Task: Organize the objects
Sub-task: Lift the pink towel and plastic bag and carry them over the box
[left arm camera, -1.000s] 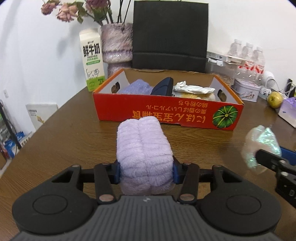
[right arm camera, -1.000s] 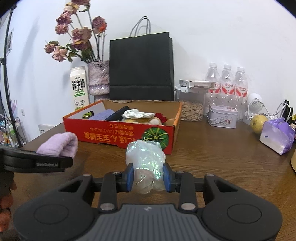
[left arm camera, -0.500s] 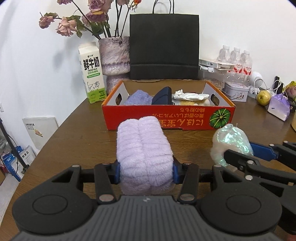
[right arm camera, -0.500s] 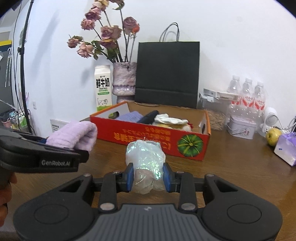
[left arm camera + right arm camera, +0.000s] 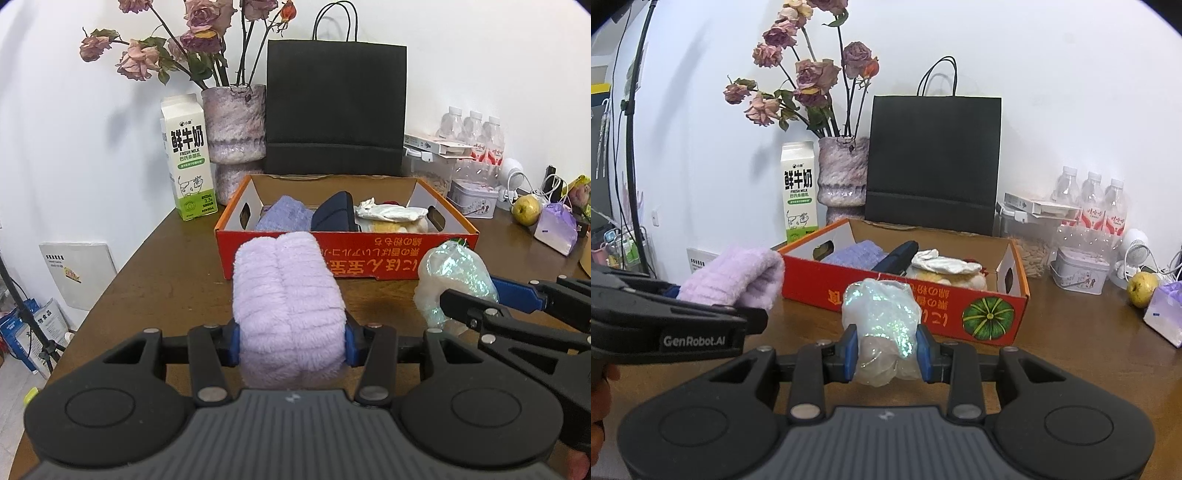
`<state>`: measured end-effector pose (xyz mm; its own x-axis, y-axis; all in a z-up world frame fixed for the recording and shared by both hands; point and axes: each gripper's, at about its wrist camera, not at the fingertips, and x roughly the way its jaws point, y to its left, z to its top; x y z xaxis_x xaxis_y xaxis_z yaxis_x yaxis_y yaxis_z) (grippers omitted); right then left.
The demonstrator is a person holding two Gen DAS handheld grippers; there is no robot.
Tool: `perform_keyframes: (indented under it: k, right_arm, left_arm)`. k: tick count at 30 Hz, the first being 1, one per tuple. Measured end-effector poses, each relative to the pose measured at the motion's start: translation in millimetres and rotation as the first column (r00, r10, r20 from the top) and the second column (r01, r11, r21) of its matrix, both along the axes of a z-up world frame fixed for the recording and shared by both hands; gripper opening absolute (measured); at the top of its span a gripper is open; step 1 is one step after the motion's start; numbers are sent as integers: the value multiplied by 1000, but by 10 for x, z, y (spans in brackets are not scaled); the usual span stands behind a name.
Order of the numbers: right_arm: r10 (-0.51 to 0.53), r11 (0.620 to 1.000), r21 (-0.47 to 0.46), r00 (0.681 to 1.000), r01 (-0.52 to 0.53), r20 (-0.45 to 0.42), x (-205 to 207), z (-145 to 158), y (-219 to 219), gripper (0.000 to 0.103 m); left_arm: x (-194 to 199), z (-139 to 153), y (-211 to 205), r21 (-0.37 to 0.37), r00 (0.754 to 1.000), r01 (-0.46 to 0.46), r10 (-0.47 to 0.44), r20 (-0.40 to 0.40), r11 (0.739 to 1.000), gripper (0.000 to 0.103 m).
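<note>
So my left tongs [image 5: 291, 343] are clamped on a rolled lilac fluffy towel [image 5: 288, 306], blue pads pressed into both sides of it, held up above the brown worktop [image 5: 173, 273]. My right tongs [image 5: 885, 352] are squeezing a crinkly iridescent plastic bag [image 5: 881, 325] the same way, and from the left camera that bag sits over at about 3 o'clock, just beside the towel but not touching it.

Straight ahead at 12 o'clock is the red cardboard box [image 5: 369, 258] with the pumpkin picture on its front. Inside it there's a bluish-purple cloth [image 5: 286, 218] on the left, a dark case [image 5: 334, 216] in the middle and a white crumpled thing [image 5: 391, 212] lying on something yellowish to the right.

Behind the box, a black paper bag [image 5: 334, 110] stands upright against the wall, with a vase of dried roses [image 5: 234, 125] and a milk carton [image 5: 188, 158] around 11 o'clock. Off toward 2 o'clock there are water bottles [image 5: 474, 140], a little tin [image 5: 474, 199], a green apple [image 5: 526, 210] and a small purple bag [image 5: 557, 229]
</note>
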<state>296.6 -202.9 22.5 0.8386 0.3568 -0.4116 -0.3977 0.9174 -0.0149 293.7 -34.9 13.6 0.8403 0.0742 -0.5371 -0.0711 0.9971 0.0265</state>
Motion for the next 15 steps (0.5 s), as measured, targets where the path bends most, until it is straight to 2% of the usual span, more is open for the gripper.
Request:
perform_keyframes:
  k: [15]
  right_arm:
    - [-36, 999, 27, 999, 36, 7, 450, 76, 4, 31]
  left_arm:
    - [444, -16, 44, -22, 1000, 3, -3, 19, 1000, 49]
